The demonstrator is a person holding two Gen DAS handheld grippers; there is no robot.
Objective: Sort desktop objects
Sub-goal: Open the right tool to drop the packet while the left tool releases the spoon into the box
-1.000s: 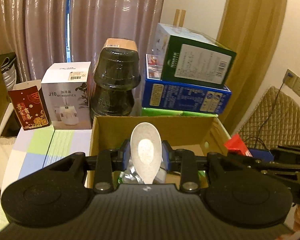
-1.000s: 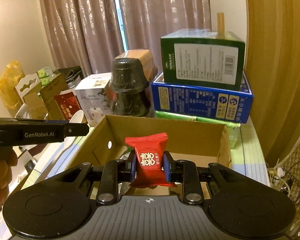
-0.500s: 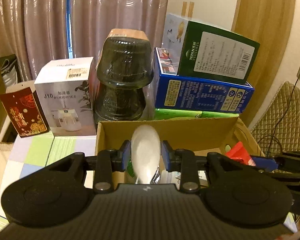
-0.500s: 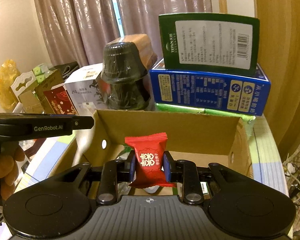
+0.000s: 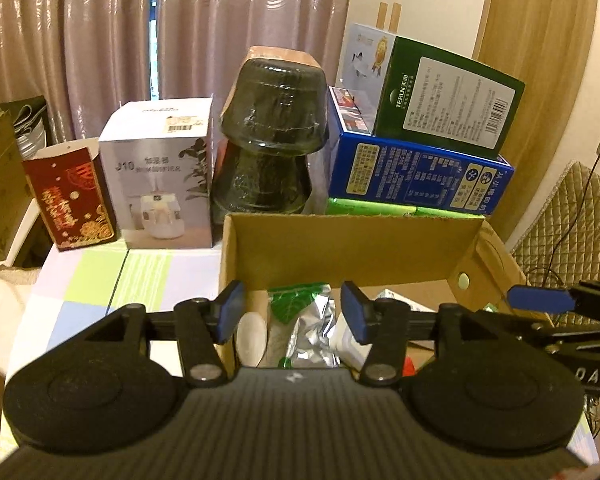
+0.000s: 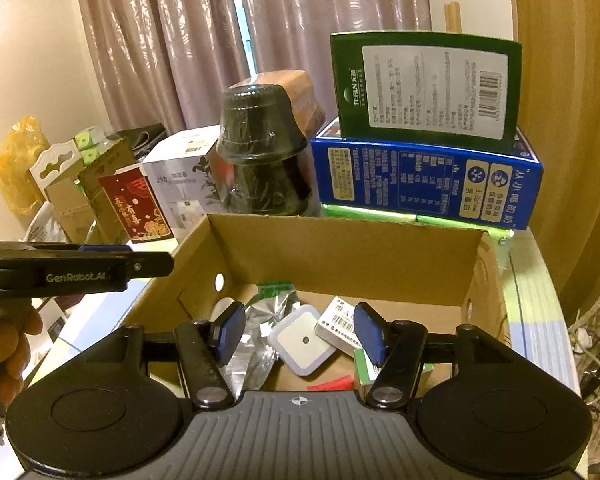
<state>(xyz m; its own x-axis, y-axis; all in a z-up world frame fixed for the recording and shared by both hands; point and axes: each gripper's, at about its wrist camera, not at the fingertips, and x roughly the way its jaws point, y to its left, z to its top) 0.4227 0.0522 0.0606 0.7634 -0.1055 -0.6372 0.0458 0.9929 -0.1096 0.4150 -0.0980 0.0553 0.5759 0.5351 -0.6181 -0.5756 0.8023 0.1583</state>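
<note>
left wrist view: the left tool (image 5: 292, 312) is released, its two blue-padded fingers (image 5: 229, 310) spread wide with nothing between them. it hangs over the near edge of the open brown cardboard box (image 5: 352, 248). inside the box, just below the tool, lie a white plastic spoon (image 5: 251, 338) against the left wall, a crumpled silver foil packet with a green printed end (image 5: 306, 324), and a white item partly hidden behind the right finger. the right tool's dark arm with a blue pad (image 5: 540, 300) enters from the right side over the box's right wall.

right wrist view: the right tool (image 6: 300, 330) is likewise released, jaws apart and holding nothing, above the near part of the same box (image 6: 340, 248). between and below its fingers lie the foil packet (image 6: 260, 320), a white square rounded device with a small centre dot (image 6: 305, 340), a small white carton with a barcode (image 6: 338, 322), and a red wrapped candy (image 6: 334, 383), only a sliver of which shows above the tool body. the left tool (image 6: 76, 268) appears at the left edge beside the box's left wall.

behind the box on the worktop (image 5: 96, 280) stand a white humidifier carton (image 5: 160, 172), a red printed packet (image 5: 72, 200), two stacked dark bowls wrapped in film (image 5: 272, 140), and a green carton (image 6: 424, 84) on a blue carton (image 6: 424, 184).
</note>
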